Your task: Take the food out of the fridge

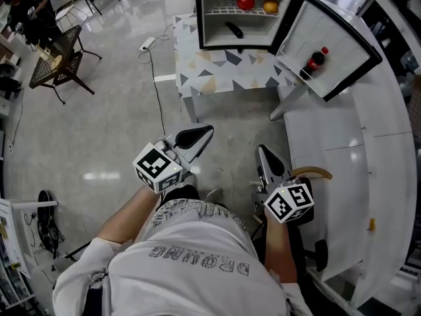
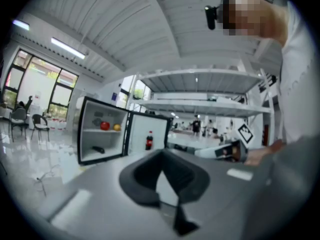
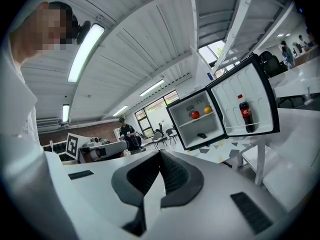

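I am holding the left tongs [image 1: 205, 131] and right tongs [image 1: 262, 150] closed and empty, well apart from the fridge [image 1: 217, 18], which is standing door-open on the patterned surface [image 1: 223, 71]. The upper shelf is carrying a red fruit [image 1: 245, 2] beside an orange fruit [image 1: 270, 6]. A dark item [image 1: 234, 29] is lying below (too small to identify), and a cola bottle [image 1: 316, 60] is sitting in the door. I am judging the fruits light, smooth and easily bruised, so a gentle pinch across the widest part. The bottle is probably heavier and slick, so mid-body.
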A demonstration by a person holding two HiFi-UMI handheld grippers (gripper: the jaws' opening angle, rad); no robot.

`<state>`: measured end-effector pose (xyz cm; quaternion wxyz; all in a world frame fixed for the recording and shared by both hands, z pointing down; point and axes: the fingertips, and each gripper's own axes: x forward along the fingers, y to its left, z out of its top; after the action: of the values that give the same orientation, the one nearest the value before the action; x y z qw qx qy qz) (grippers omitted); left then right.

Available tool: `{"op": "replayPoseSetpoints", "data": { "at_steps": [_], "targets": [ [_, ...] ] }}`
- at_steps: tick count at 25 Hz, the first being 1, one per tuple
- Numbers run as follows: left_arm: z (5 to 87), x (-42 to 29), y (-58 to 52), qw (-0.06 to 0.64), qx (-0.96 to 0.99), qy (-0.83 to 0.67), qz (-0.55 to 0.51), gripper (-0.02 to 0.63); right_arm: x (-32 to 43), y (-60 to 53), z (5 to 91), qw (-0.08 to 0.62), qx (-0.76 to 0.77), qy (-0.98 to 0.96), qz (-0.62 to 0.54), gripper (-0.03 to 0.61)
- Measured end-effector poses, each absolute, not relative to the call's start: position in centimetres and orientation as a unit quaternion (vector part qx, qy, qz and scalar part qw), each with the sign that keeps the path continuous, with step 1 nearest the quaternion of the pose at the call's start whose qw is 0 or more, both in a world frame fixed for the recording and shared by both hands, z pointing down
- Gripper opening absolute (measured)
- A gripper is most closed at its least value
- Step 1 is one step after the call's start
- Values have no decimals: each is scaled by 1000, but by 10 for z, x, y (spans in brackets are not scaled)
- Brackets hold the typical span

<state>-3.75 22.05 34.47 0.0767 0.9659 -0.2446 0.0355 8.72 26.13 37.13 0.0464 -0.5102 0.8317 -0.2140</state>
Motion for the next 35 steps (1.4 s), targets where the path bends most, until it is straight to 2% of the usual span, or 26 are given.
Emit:
{"op": "replayPoseSetpoints", "data": {
  "at_steps": [20, 35],
  "targets": [
    [354, -12, 183, 78, 966, -246, 32, 7, 114, 227, 382, 44, -512, 831, -215, 0],
    [381, -12, 77, 104, 965, -240, 39, 7, 110, 120, 407, 29, -514, 824, -236, 0]
  ]
}}
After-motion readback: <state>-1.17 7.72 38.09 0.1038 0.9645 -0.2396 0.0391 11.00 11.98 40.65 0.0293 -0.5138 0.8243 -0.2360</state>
